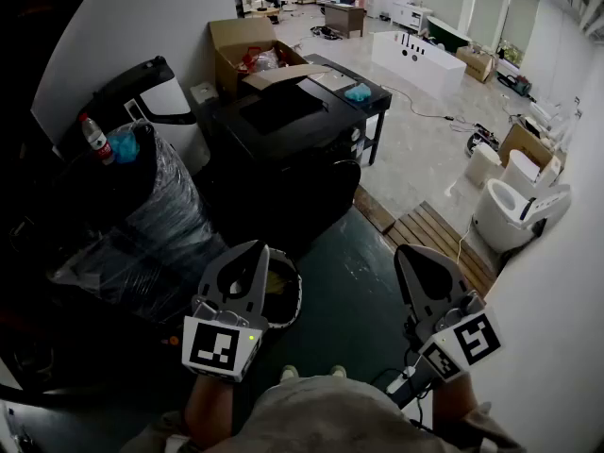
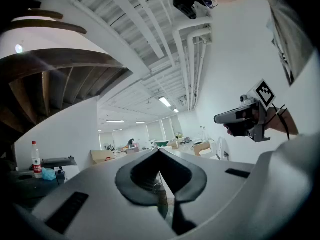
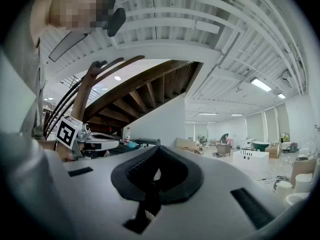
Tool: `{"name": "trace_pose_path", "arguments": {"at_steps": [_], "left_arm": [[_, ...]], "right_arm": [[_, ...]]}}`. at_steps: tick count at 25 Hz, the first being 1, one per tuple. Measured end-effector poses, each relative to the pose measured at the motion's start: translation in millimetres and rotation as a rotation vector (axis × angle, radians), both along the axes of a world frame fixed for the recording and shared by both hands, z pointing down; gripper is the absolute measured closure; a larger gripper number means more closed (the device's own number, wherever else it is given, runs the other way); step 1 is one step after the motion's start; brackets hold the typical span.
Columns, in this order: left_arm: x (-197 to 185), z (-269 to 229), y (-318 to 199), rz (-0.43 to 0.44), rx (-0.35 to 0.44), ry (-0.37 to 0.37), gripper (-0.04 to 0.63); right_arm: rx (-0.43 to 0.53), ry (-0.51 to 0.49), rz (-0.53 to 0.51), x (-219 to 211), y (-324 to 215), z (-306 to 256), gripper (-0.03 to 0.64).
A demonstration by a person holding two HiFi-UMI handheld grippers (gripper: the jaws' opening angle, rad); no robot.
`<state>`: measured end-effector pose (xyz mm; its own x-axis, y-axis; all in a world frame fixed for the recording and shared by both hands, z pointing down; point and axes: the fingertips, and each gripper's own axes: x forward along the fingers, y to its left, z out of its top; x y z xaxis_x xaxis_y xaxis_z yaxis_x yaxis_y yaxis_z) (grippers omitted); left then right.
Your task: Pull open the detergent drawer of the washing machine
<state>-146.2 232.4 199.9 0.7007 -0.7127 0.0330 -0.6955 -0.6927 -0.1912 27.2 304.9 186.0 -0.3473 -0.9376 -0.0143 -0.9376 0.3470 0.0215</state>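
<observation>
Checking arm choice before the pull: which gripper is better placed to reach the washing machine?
Left, probably: the left gripper sits nearer the washing machine, which stands ahead-left; the right gripper faces the floor.

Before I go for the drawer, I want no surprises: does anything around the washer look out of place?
A cardboard sheet lies askew on the washer's top, near its back. Nothing looks spilled or damaged.

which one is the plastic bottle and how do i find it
Look left of the black washing machine to the bulky load wrapped in clear film. On its top, beside a crumpled blue bundle, stands the bottle: clear and slim, the only thing there with a red cap and label.
</observation>
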Motion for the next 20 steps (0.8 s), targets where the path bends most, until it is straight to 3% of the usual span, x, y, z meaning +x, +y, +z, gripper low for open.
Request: {"name": "trace_pose_path", "arguments": {"at_steps": [4, 8, 20], "left_arm": [[9.7, 2.6, -3.8, 0.007, 0.031, -0.024, 0.578], [24.4, 0.4, -0.1, -0.002, 0.001, -0.012, 0.578], [60.5, 1.8, 16.4, -0.015, 0.015, -0.035, 0.578]], "right_arm": [[0.001, -0.022, 0.003, 12.8, -2.6, 1.6, 0.586], [-0.001, -0.033, 0.002, 26.4, -1.0, 5.0, 0.586], [0.020, -0.093, -0.028, 64.1, 17.2, 8.4, 0.584]]}}
